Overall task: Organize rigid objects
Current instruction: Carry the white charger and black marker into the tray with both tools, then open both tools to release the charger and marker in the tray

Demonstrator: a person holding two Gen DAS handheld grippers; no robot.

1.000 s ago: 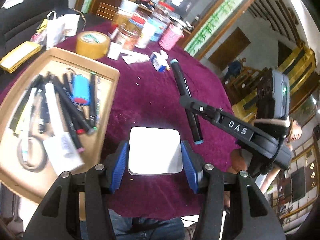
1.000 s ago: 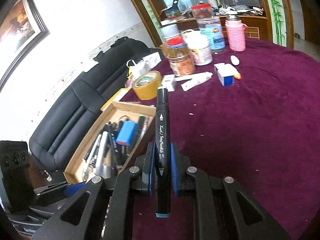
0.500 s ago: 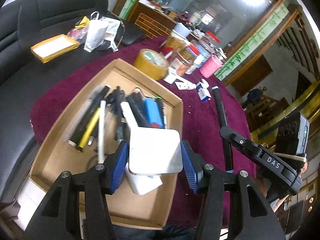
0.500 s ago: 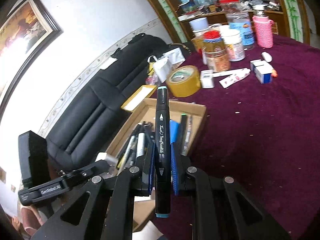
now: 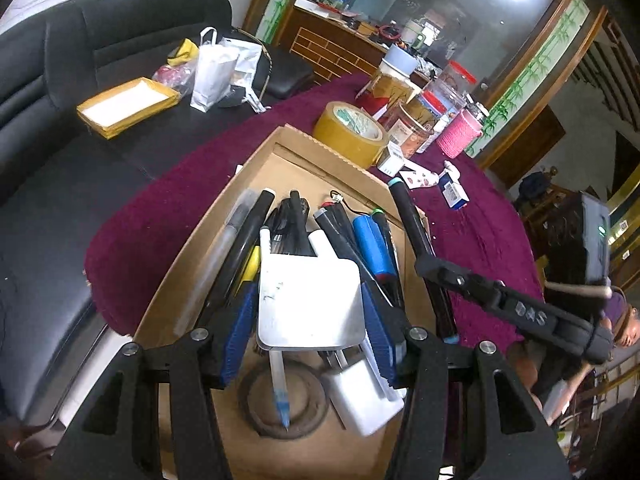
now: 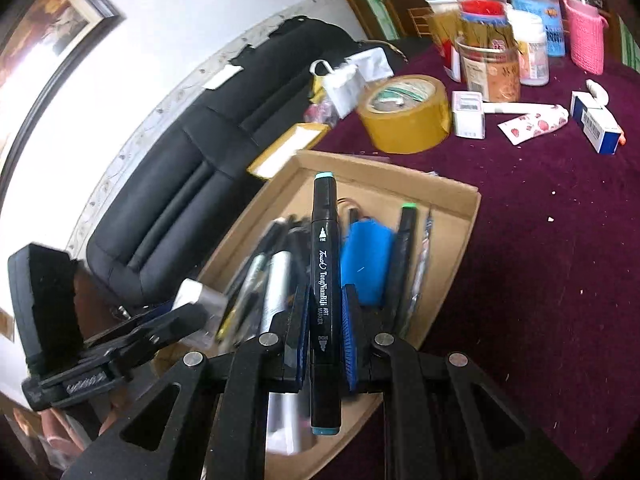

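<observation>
**Two items brought over the tray, neither released**

- Left gripper (image 5: 310, 328): clamped on a white square block (image 5: 310, 300), now held above the pens inside the cardboard tray (image 5: 224, 236); a second ago it hung over bare purple cloth beside the tray.
- Right gripper (image 6: 325, 336): closed on a black art marker (image 6: 325, 280), pointing forward. It has travelled from open table to above the tray's right half, over the blue cylinder (image 6: 368, 264).
- Tray contents: pens, markers, white charger (image 5: 360, 396), tape ring (image 5: 286, 400).
- Status: transport looks finished; lowering and releasing both items probably remains.
- Nearby, outside tray: yellow tape roll (image 6: 404, 116).
</observation>
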